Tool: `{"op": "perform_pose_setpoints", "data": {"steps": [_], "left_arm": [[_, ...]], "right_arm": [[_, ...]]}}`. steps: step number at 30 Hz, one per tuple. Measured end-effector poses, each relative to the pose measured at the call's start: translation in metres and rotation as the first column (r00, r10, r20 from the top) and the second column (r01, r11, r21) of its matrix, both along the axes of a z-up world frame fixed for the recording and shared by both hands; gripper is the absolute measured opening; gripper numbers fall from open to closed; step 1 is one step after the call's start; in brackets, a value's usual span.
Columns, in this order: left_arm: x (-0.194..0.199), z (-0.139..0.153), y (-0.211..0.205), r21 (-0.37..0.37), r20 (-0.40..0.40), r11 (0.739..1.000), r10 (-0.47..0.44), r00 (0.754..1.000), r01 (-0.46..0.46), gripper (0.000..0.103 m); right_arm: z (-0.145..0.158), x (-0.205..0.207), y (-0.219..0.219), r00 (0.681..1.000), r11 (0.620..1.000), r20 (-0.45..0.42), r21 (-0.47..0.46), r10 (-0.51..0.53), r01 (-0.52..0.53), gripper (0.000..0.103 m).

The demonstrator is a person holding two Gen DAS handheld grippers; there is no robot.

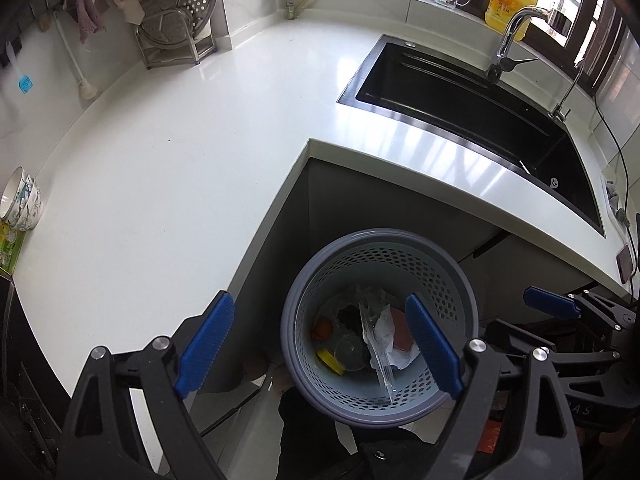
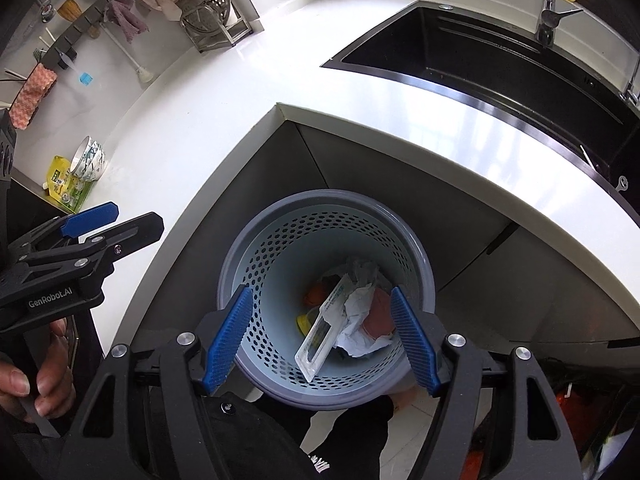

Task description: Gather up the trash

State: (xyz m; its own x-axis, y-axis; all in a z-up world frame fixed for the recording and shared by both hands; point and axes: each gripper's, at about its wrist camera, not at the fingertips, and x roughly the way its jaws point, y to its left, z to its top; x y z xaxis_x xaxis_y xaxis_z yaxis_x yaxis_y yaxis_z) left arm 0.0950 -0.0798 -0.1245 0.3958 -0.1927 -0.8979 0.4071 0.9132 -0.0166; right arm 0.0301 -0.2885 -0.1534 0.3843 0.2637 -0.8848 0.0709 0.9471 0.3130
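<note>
While both claws hang over the floor-standing bin, the relation that matters is simply what lies below and what lies off to the side. At the left of the left wrist view the white table (image 1: 168, 168) stretches away bare of litter, with only a bowl (image 1: 22, 198) at its far left edge; the left claw (image 1: 320, 344) stands wide with nothing between its blue pads. Lower centre, straight under that gap, sits the grey perforated bin (image 1: 380, 240), and the trash (image 1: 380, 332) lies at its bottom: crumpled paper, a clear wrapper, something orange and something yellow. In the right wrist view the right claw (image 2: 322, 338) is likewise wide and empty, framing a long clear package (image 2: 320, 336) that leans from lower left to upper right. Any further litter would lie up and left on the table, judged nearer the left claw.
</note>
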Motion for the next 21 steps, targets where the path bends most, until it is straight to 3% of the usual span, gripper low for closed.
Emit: {"op": "perform_pose_setpoints", "data": {"steps": [21], "left_arm": [[-0.007, 0.033, 0.005, -0.004, 0.07, 1.0, 0.024, 0.997, -0.024, 0.094]], "right_arm": [[0.032, -0.007, 0.0, 0.998, 0.999, 0.069, -0.029, -0.01, 0.012, 0.068]]}}
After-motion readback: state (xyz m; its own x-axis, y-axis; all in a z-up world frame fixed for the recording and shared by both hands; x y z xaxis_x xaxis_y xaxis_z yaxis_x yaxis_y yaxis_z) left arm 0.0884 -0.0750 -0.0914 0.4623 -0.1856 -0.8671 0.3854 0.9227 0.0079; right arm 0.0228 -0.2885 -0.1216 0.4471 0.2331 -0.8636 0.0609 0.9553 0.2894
